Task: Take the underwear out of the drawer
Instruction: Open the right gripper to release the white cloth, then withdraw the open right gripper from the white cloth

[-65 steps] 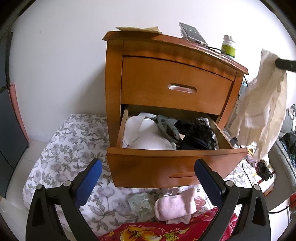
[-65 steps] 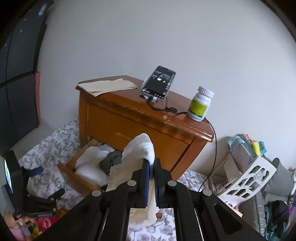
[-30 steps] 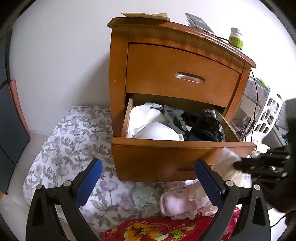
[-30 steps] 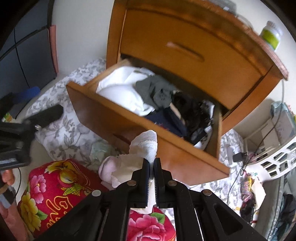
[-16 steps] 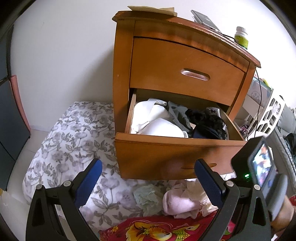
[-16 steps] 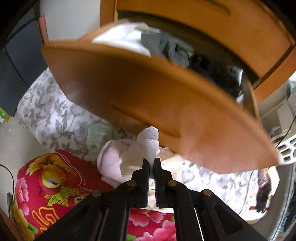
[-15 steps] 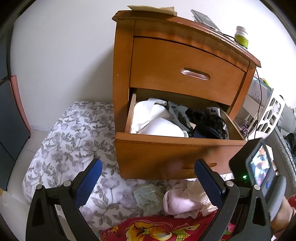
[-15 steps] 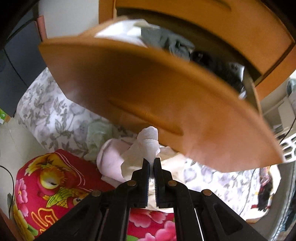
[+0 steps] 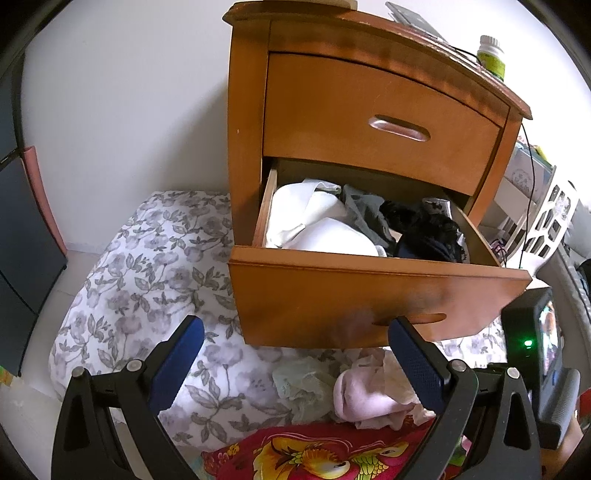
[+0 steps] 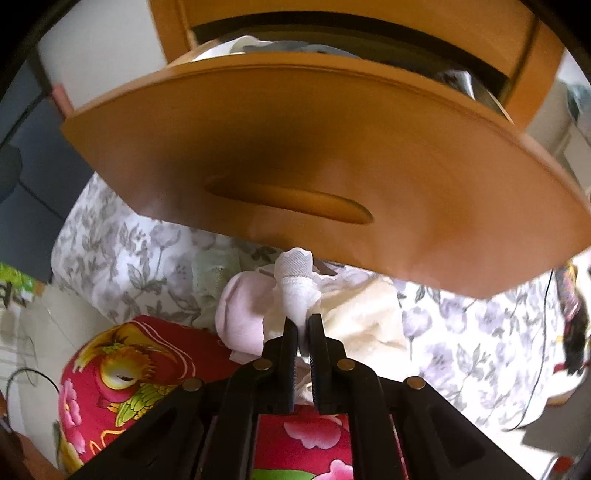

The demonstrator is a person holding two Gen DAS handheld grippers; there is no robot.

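Observation:
The wooden nightstand's lower drawer (image 9: 369, 295) stands pulled out, holding white (image 9: 314, 229), grey and black underwear (image 9: 428, 236). My left gripper (image 9: 295, 354) is open in front of the drawer front, nothing between its fingers. My right gripper (image 10: 303, 325) is low under the drawer front (image 10: 295, 166), its jaws still nipping a fold of the cream-white underwear (image 10: 295, 280), the rest of which lies on the bedding beside a pink piece (image 10: 243, 306) and a pale green piece (image 10: 214, 273). The same pile (image 9: 369, 391) shows below the drawer in the left wrist view.
A floral grey-white quilt (image 9: 147, 280) covers the floor, with a red flowered cushion (image 10: 125, 373) at the near edge. The nightstand top holds a phone (image 9: 410, 18) and a pill bottle (image 9: 491, 55). A white slotted basket (image 9: 554, 218) stands to the right.
My right gripper has come down from high beside the nightstand to below the drawer front, laying the cream-white underwear onto the pile on the bedding. The left gripper has edged nearer the drawer.

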